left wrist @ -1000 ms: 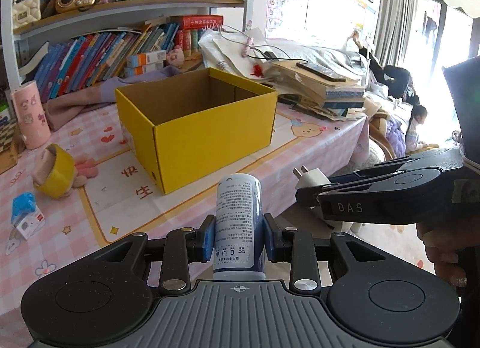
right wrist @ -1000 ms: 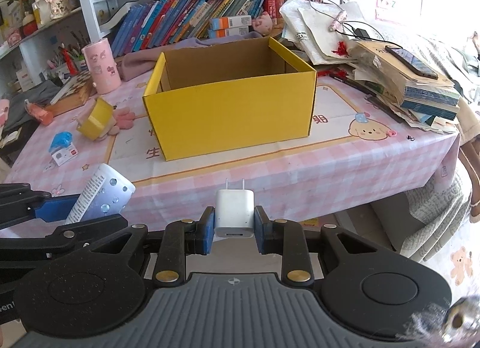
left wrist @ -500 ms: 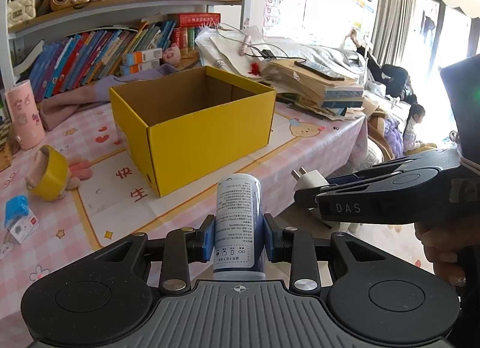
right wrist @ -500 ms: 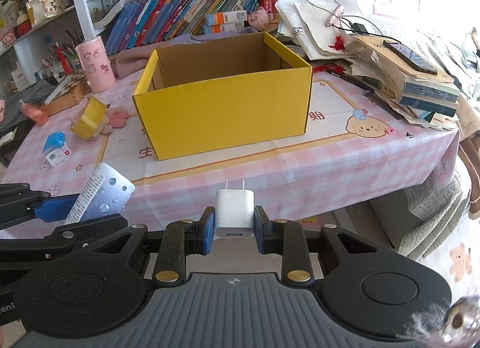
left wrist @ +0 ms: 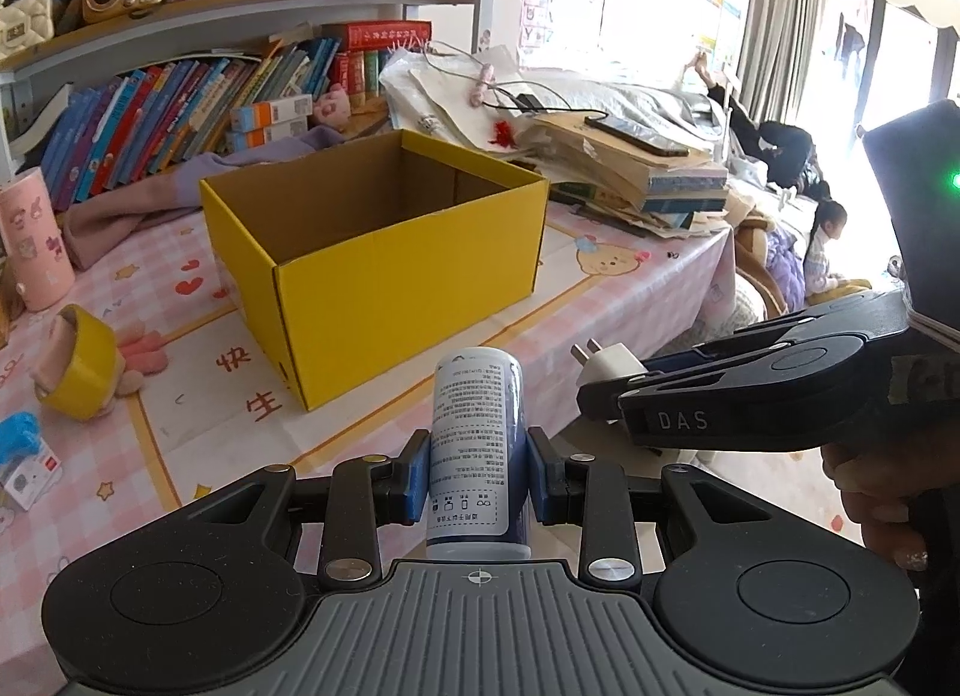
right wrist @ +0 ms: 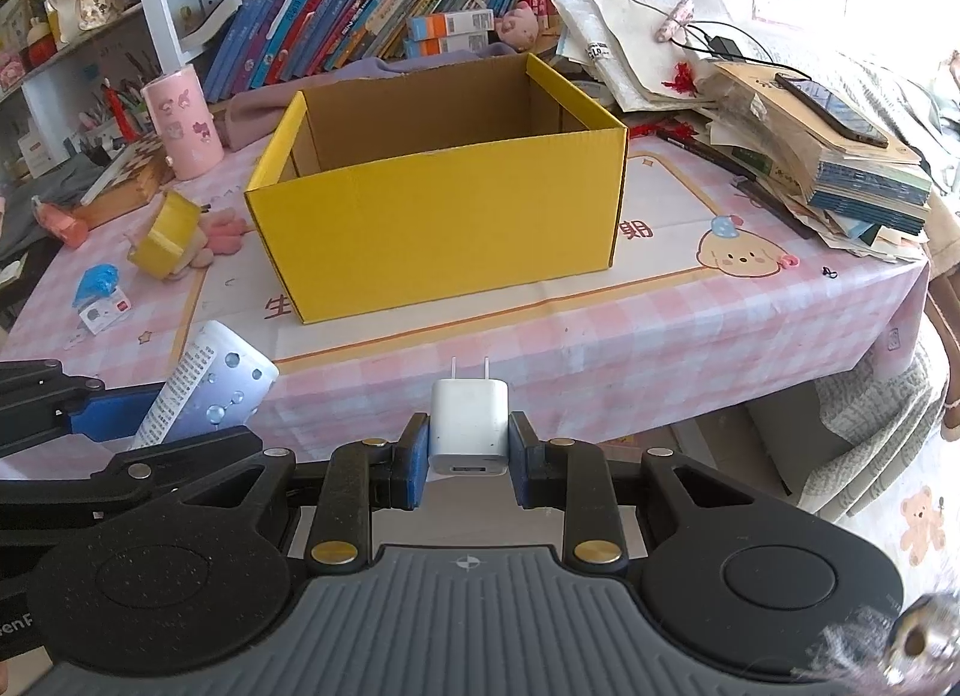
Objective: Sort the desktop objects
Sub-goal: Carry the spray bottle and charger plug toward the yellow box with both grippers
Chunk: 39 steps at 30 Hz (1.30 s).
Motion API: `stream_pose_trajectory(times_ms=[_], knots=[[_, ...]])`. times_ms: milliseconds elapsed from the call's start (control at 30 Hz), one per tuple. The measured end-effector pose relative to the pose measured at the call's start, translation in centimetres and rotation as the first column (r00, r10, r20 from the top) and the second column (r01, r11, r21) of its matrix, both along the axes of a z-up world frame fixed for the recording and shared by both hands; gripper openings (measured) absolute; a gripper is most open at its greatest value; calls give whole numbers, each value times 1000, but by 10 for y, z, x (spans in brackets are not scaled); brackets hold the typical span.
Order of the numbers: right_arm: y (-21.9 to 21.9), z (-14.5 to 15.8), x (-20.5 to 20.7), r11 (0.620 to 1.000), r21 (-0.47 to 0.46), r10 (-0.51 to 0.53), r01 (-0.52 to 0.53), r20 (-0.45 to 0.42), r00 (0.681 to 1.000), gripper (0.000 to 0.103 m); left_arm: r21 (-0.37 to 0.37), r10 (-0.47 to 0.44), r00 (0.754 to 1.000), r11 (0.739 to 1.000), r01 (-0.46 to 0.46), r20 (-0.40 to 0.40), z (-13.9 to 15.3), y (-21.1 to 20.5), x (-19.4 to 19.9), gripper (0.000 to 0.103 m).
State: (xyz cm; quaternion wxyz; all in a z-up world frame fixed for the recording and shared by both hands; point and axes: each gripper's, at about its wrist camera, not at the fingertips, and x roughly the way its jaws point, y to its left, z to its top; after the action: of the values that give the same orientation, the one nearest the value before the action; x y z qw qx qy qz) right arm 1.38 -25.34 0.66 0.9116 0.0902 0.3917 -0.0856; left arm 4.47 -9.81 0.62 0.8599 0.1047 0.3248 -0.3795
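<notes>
The can (left wrist: 478, 450), white with a printed label and a blue base, stands upright between the blue pads (left wrist: 416, 477) of the left gripper (left wrist: 478, 477), which are closed narrowly on its sides. The charger (right wrist: 468, 426), a small white plug with two prongs pointing forward, sits clamped between the pads (right wrist: 416, 468) of the right gripper (right wrist: 468, 468), likewise nearly closed around it. Both grippers hang side by side just off the near edge of the table (right wrist: 600, 360), the right one to the right of the left; a hand (left wrist: 882, 504) shows behind the right gripper's body in the left view.

Ahead, on the pink checked cloth, stands an open yellow box (right wrist: 438, 216); what shows of its inside is bare. Left of the box lie a tilted yellow tape roll (right wrist: 165, 234) against a pink plush toy (right wrist: 222, 231), and nearer, a small blue-and-white item (right wrist: 99, 291). A pink cup (right wrist: 183, 120) stands further back. To the box's right rises a stack of books and papers (right wrist: 840, 156) with a phone (right wrist: 831, 108) on top. Shelves of books (right wrist: 360, 18) line the rear.
</notes>
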Motion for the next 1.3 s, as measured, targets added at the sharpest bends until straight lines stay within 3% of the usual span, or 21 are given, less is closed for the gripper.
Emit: stream_pose_trajectory(times_ms=[400,533,800,1033,1300], knots=[[-16,0,20,999,-25,28,-27,28,999,25,6,-2,1000,1000,2,22,5,-23,16,31],[-24,14,31,996,-60,66,-61,81,995,25,-35,16,999,999,-14,37,21,-32,28,31],[-56,56,63,994,-47,110,-102,198,974,25,-129,89,993,988,-78,76,59,-52,57,31],[-89,78,103,983,-31,182,-181,257,949,25,-168,185,980,971,-171,73,73,-76,88,31],[-118,73,162,948,-63,319,-313,236,918,25,-117,261,961,961,-250,91,75,-104,130,31]])
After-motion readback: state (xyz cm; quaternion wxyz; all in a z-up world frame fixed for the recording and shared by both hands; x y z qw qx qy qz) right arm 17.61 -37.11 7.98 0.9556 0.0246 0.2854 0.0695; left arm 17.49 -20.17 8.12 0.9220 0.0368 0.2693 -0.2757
